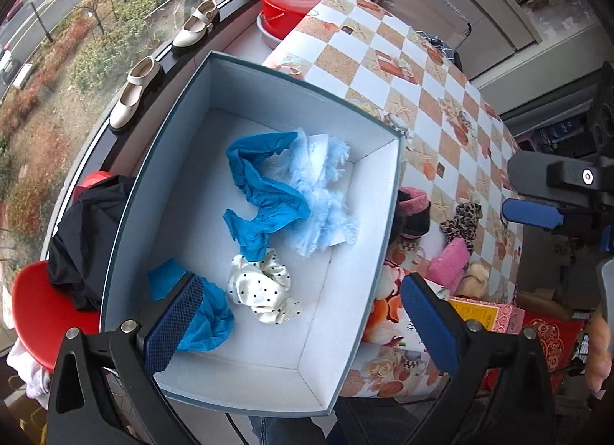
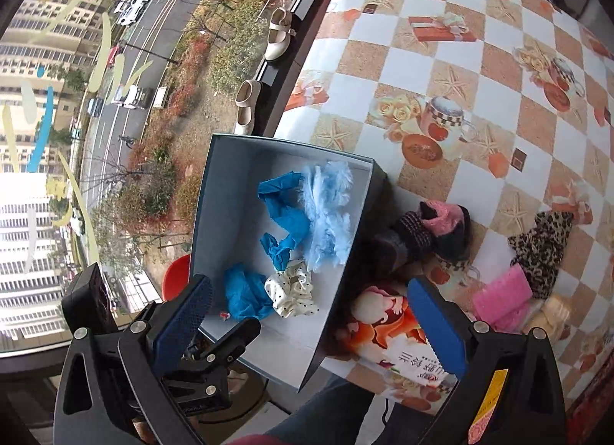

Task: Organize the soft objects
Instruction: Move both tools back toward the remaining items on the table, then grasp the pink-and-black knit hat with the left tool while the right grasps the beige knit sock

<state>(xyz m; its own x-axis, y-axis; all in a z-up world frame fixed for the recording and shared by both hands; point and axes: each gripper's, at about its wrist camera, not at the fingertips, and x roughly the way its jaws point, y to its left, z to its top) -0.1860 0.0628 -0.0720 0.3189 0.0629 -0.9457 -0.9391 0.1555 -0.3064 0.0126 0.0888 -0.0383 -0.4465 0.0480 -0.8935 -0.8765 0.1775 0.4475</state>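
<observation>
- Blue-padded left gripper gapes wide and empty above the box; the right gripper is likewise wide, holding nothing.
- Box's near end overhangs the table edge; its outer walls are mostly hidden.
- Inside: one crumpled blue cloth, one fluffy pale-blue piece, one polka-dot scrunchie.
- Beside the box on the table: one pink-and-black knit piece, one leopard scrunchie, one pink pad.
</observation>
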